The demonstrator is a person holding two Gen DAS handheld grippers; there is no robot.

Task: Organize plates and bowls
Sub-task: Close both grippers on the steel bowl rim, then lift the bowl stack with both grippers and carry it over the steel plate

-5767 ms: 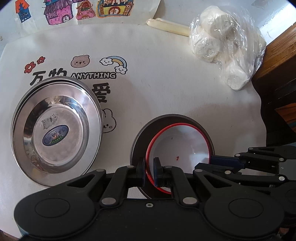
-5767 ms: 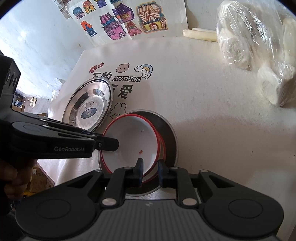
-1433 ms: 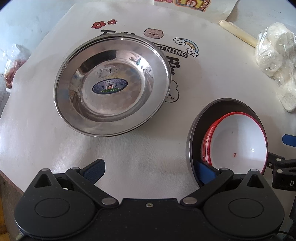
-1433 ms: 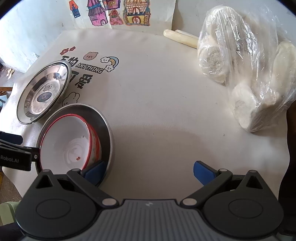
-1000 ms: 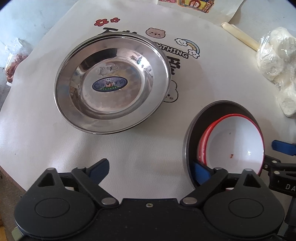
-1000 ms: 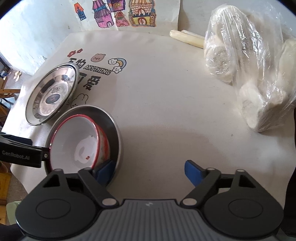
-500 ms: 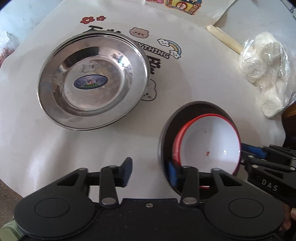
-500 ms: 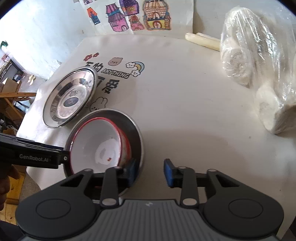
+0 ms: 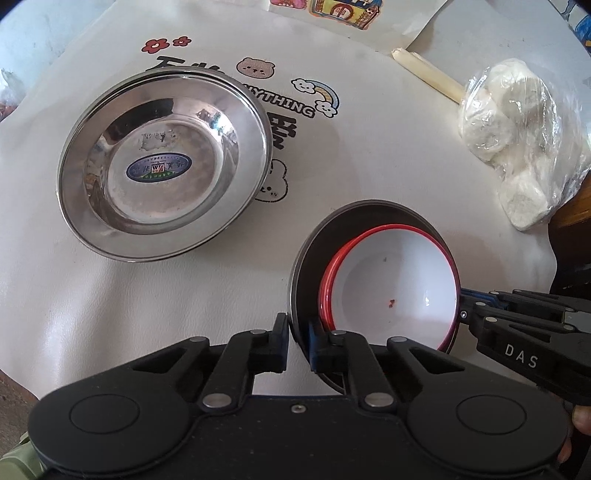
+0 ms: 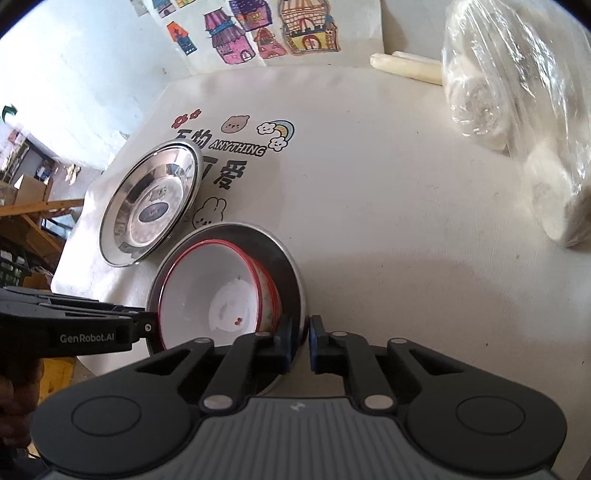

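A small steel plate [image 9: 317,254] [image 10: 284,266] holds stacked white bowls with red rims [image 9: 399,288] [image 10: 214,291]. My left gripper [image 9: 298,341] is shut on the plate's left rim. My right gripper [image 10: 301,341] is shut on its right rim; it also shows in the left wrist view [image 9: 461,306]. The left gripper also shows at the left of the right wrist view [image 10: 147,325]. A larger steel plate [image 9: 162,166] [image 10: 151,203] with a blue sticker lies on the white tablecloth to the left.
A clear bag of white buns [image 9: 517,140] [image 10: 517,110] lies at the right. A pale rolled stick [image 9: 424,74] [image 10: 406,66] lies at the back. The table's edge runs close on the left and near side. Drawings of houses [image 10: 258,33] hang behind.
Both grippers were open beside the small plate; they have closed onto its opposite rims. Earlier still, they held the red-rimmed bowl over the plate.
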